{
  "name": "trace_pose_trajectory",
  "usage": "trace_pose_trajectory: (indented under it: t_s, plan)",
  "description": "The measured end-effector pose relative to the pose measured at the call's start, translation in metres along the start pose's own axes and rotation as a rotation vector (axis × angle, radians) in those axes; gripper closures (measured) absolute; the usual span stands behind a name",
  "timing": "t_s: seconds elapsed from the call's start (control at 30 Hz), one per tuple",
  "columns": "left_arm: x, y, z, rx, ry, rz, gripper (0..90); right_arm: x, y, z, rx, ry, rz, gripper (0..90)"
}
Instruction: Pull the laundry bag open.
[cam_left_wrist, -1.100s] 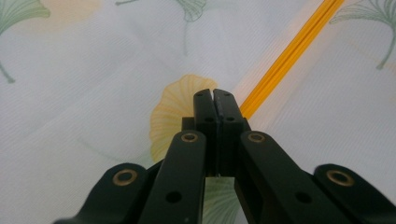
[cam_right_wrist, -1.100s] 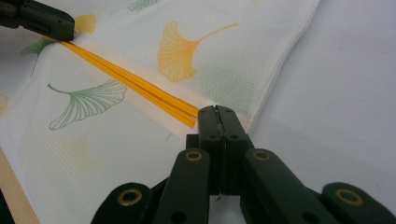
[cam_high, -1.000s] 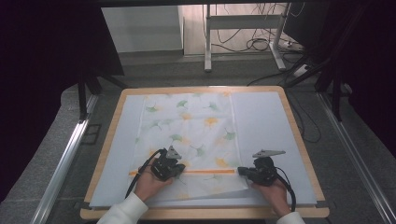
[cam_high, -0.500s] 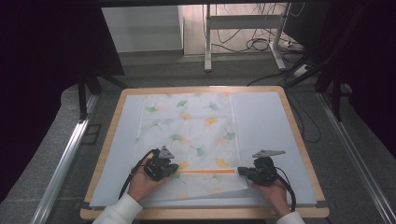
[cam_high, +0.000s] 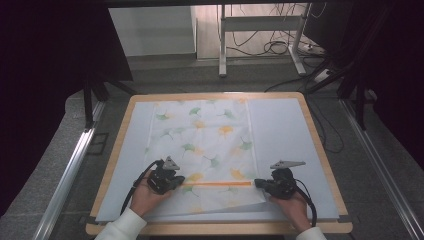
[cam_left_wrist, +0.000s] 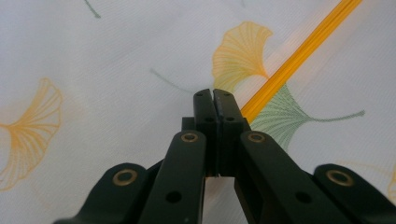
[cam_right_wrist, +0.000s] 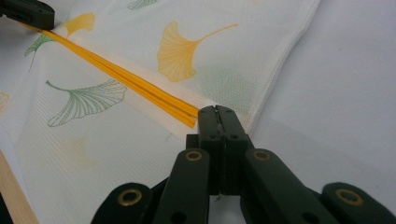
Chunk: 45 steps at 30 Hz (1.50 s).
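Note:
A white cloth (cam_high: 210, 135) printed with green and yellow ginkgo leaves lies spread on the table. Its near part is folded over, so an orange-striped edge (cam_high: 220, 183) runs across between my two grippers. My left gripper (cam_high: 176, 181) is shut at the stripe's left end, jaws together (cam_left_wrist: 214, 93) with the stripe (cam_left_wrist: 299, 58) running into them. My right gripper (cam_high: 257, 184) is shut on the stripe's right end at the cloth's corner (cam_right_wrist: 215, 109). In the right gripper view the stripe (cam_right_wrist: 116, 70) leads to the left gripper (cam_right_wrist: 28, 11) at the top left.
A pale blue sheet (cam_high: 280, 130) covers a wood-rimmed table (cam_high: 320, 145), bare on both sides of the cloth. Metal rails (cam_high: 70, 170) flank the table. Behind it stand a desk frame and floor cables (cam_high: 280, 47).
My left gripper has shifted to the left along the near part of the cloth. The right gripper has stayed where it was.

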<state>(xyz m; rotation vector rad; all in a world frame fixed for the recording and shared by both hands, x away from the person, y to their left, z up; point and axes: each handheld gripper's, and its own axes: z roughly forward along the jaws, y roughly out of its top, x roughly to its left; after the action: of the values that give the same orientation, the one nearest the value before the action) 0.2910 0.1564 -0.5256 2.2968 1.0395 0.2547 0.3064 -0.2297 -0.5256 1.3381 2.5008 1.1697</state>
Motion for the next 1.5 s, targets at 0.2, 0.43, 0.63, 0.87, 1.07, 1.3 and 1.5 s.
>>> trace_pose_trajectory:
  t_s: [0.2,0.43,0.63,0.87,1.07,1.3,1.5]
  plan:
    - [0.0,0.0,-0.001,0.003,0.008,0.007,90.0,0.0,0.0,0.0,0.001,-0.002,0.0,89.6]
    - [0.0,-0.001,-0.001,0.007,0.015,0.007,90.0,0.0,0.0,0.0,0.001,-0.002,-0.001,89.6]
    - [0.004,-0.005,-0.005,0.006,0.021,-0.005,90.0,0.0,0.0,0.0,0.001,-0.002,-0.001,89.6]
    - [0.008,-0.01,-0.008,0.009,0.031,-0.013,90.0,0.0,0.0,0.0,0.001,-0.002,-0.001,89.6]
    - [0.015,-0.016,-0.013,0.01,0.039,-0.03,90.0,0.0,0.0,0.0,0.001,-0.002,-0.001,89.6]
    - [0.021,-0.023,-0.018,0.01,0.042,-0.045,90.0,0.001,0.0,0.0,0.0,-0.001,0.0,89.6]
    - [0.024,-0.027,-0.021,0.015,0.059,-0.048,90.0,0.001,0.0,0.0,0.0,-0.001,0.0,89.6]
